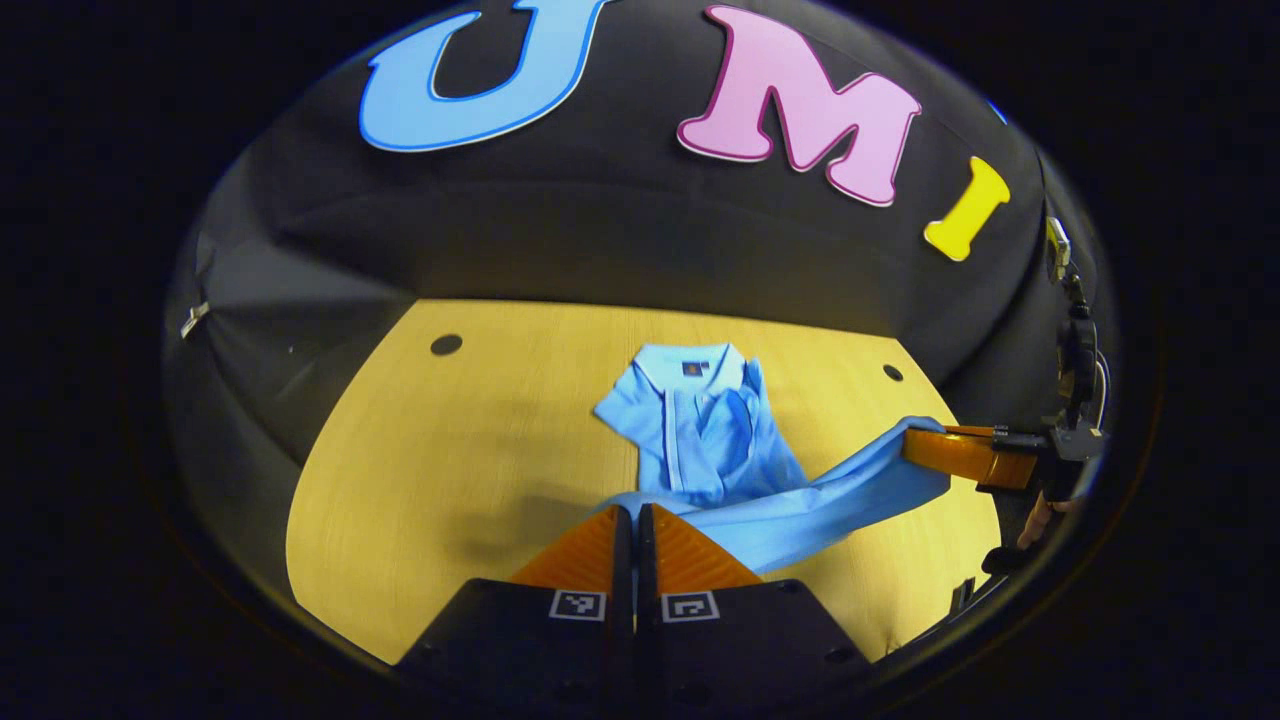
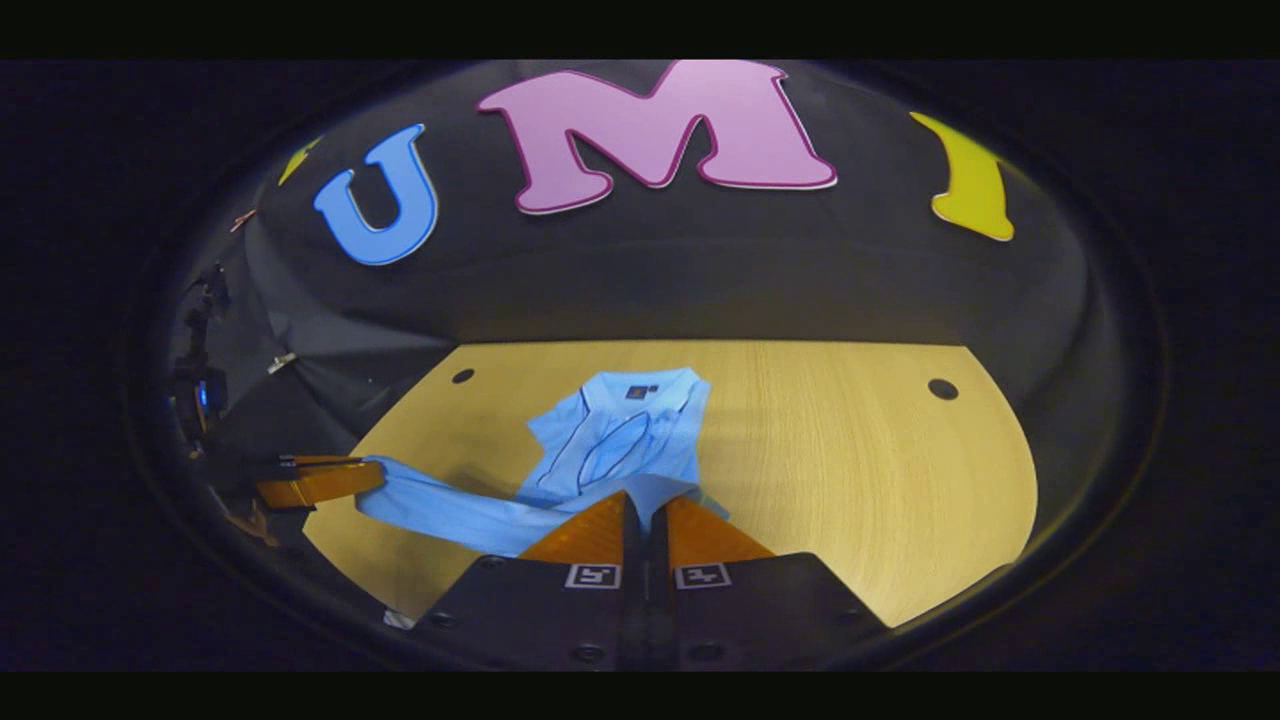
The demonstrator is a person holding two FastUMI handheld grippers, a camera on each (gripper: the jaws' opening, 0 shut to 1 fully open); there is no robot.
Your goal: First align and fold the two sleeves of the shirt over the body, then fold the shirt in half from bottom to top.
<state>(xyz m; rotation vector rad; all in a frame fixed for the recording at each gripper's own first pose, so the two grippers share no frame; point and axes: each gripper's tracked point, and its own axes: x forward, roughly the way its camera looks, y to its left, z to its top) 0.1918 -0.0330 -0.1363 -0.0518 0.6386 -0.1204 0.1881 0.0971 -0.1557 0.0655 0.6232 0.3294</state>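
Observation:
A light blue collared shirt [image 1: 700, 430] lies on the wooden table [image 1: 430, 450], collar at the far end, with both sleeves folded in over the body. Its bottom hem is lifted off the table and stretched between the two grippers. My left gripper [image 1: 633, 512] is shut on one hem corner. In the left gripper view, my right gripper [image 1: 912, 446] pinches the other corner at the right. In the right gripper view, the shirt [image 2: 610, 440] runs from my right gripper [image 2: 645, 498], shut on the hem, out to the left gripper [image 2: 372, 476] at the left.
Two dark round holes [image 1: 446, 344] [image 1: 892, 372] sit in the table's far corners. A small device on a stand [image 1: 1075, 350] rises at the right edge, with a hand [image 1: 1040, 520] below it. Bare wood [image 2: 850, 450] spreads to the right of the shirt.

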